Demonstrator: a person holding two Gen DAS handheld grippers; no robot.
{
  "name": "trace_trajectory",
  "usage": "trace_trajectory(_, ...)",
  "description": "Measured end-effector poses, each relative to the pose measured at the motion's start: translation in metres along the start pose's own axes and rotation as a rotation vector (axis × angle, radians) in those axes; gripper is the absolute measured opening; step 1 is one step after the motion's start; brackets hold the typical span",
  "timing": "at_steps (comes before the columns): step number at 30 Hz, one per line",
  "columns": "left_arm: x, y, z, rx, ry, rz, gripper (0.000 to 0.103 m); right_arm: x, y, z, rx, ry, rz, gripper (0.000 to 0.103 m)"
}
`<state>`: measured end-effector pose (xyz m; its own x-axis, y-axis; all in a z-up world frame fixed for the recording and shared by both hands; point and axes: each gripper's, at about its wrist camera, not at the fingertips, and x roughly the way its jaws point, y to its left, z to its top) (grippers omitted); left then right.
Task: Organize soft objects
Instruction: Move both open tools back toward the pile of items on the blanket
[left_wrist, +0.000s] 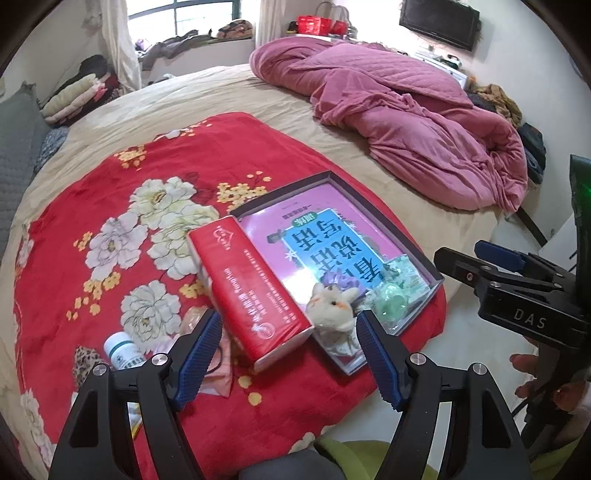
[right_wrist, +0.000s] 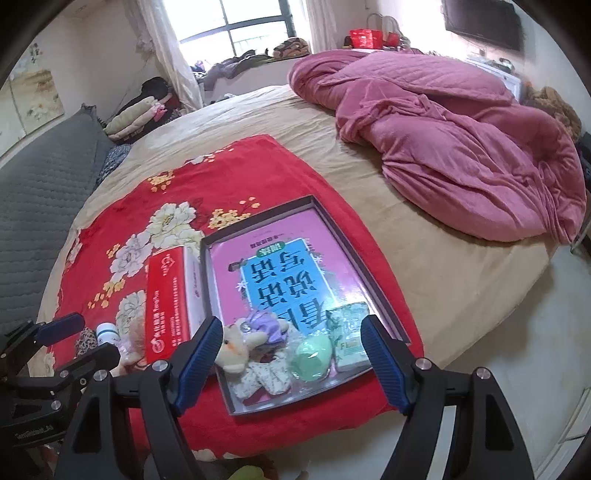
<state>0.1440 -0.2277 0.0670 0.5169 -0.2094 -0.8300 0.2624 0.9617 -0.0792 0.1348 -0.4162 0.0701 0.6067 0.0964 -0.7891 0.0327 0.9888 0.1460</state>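
Note:
A shallow dark box (right_wrist: 332, 225) with a pink and blue printed bottom lies on a red floral blanket (right_wrist: 177, 177) on the bed. At its near end lie a small plush animal (right_wrist: 236, 349), a purple soft item (right_wrist: 267, 325), a green soft ball (right_wrist: 310, 360), a patterned cloth (right_wrist: 266, 380) and a green tissue pack (right_wrist: 349, 339). In the left wrist view the plush (left_wrist: 332, 306) and green ball (left_wrist: 391, 304) show too. My left gripper (left_wrist: 290, 354) is open and empty above a red tissue pack (left_wrist: 251, 288). My right gripper (right_wrist: 291, 360) is open and empty above the box's near end.
A white bottle (left_wrist: 120, 350), a leopard-print item (left_wrist: 83, 363) and a pink cloth (left_wrist: 221, 373) lie on the blanket left of the red pack. A crumpled pink quilt (left_wrist: 406, 122) covers the bed's far right. The blanket's near edge hangs over the bed's front.

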Motion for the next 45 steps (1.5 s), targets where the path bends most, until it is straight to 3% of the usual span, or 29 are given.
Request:
trace_trajectory(12, -0.027, 0.039, -0.021, -0.062, -0.02, 0.019, 0.076, -0.025, 0.058, 0.003, -0.097, -0.037, 0.064, 0.077)
trace_trajectory(34, -0.084, 0.176, -0.066, -0.313, -0.072, 0.143, 0.076, -0.049, 0.16, 0.0, -0.25, -0.077, 0.167, 0.077)
trace_trajectory(45, -0.104, 0.222, -0.093, -0.402, -0.088, 0.189, 0.076, -0.046, 0.197, -0.01, -0.317, -0.063, 0.206, 0.077)
